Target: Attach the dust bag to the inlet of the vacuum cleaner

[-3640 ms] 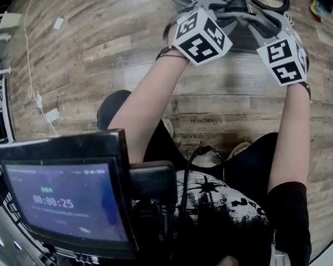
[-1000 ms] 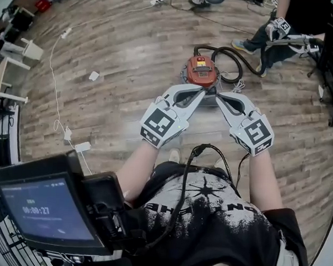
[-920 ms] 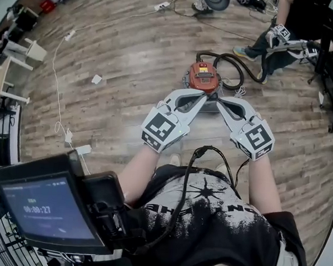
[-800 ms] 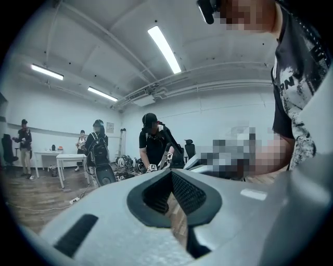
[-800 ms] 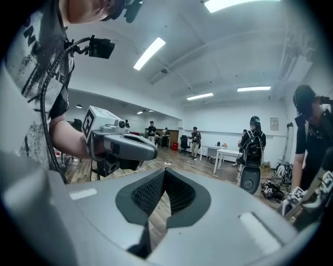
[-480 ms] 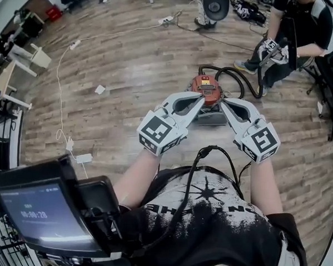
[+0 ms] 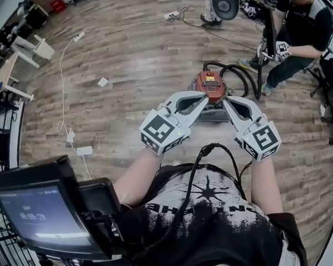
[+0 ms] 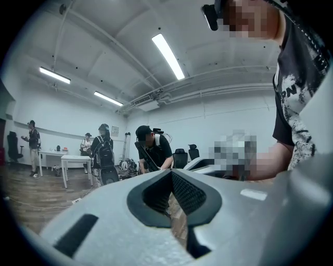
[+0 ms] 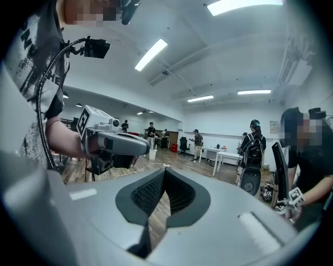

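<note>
The vacuum cleaner (image 7: pixel 209 84) is a red-topped canister on the wooden floor, with a black hose (image 7: pixel 236 72) looped behind it and a grey part (image 7: pixel 212 113) at its near side. No dust bag shows clearly. In the head view my left gripper (image 7: pixel 204 100) and right gripper (image 7: pixel 227 101) are held up in front of me, tips close together over the vacuum's near side. Both are shut and empty. In the left gripper view the left gripper (image 8: pixel 171 176) points level into the room. In the right gripper view the right gripper (image 9: pixel 162 175) does the same, with the left gripper's body (image 9: pixel 109 143) beside it.
A person (image 7: pixel 297 36) with other grippers works at the back right beside the hose. A round black fan-like unit (image 7: pixel 224 3) stands behind. A white cable and power strip (image 7: pixel 85 150) lie on the floor to the left. White tables (image 7: pixel 34 47) line the left edge.
Both grippers have risen a little and stayed shut. The head view has tilted up, showing more of the far room. The person at the back right has shifted position.
</note>
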`<control>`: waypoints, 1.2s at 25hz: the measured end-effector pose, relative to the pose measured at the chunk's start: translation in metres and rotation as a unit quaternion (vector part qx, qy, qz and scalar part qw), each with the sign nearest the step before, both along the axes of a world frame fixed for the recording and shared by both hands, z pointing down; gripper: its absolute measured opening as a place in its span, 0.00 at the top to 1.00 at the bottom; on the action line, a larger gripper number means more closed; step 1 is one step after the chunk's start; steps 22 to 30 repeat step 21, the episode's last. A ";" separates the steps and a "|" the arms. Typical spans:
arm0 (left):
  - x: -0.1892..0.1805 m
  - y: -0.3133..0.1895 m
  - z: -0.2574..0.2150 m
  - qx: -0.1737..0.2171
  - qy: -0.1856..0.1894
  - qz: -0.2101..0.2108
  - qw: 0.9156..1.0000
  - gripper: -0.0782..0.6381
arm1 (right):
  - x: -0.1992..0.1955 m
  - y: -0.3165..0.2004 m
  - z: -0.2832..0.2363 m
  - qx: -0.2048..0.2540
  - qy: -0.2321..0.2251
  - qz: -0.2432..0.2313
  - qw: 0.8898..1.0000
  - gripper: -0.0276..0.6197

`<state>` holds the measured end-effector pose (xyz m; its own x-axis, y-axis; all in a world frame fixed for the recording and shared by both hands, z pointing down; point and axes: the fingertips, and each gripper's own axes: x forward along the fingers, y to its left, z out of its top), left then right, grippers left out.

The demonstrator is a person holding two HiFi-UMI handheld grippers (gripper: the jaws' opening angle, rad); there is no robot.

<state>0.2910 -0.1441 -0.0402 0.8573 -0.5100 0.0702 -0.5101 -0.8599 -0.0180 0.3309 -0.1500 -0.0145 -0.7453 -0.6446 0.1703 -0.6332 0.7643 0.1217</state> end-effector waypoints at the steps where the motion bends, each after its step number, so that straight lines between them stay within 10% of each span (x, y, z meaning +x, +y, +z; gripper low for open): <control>1: 0.000 -0.001 0.001 -0.001 -0.001 -0.001 1.000 0.89 | -0.001 -0.001 0.000 0.000 0.001 -0.002 1.000 0.95; 30: 0.005 -0.005 0.007 -0.007 -0.017 0.000 1.000 0.89 | -0.004 -0.013 0.002 0.003 0.005 -0.013 1.000 0.95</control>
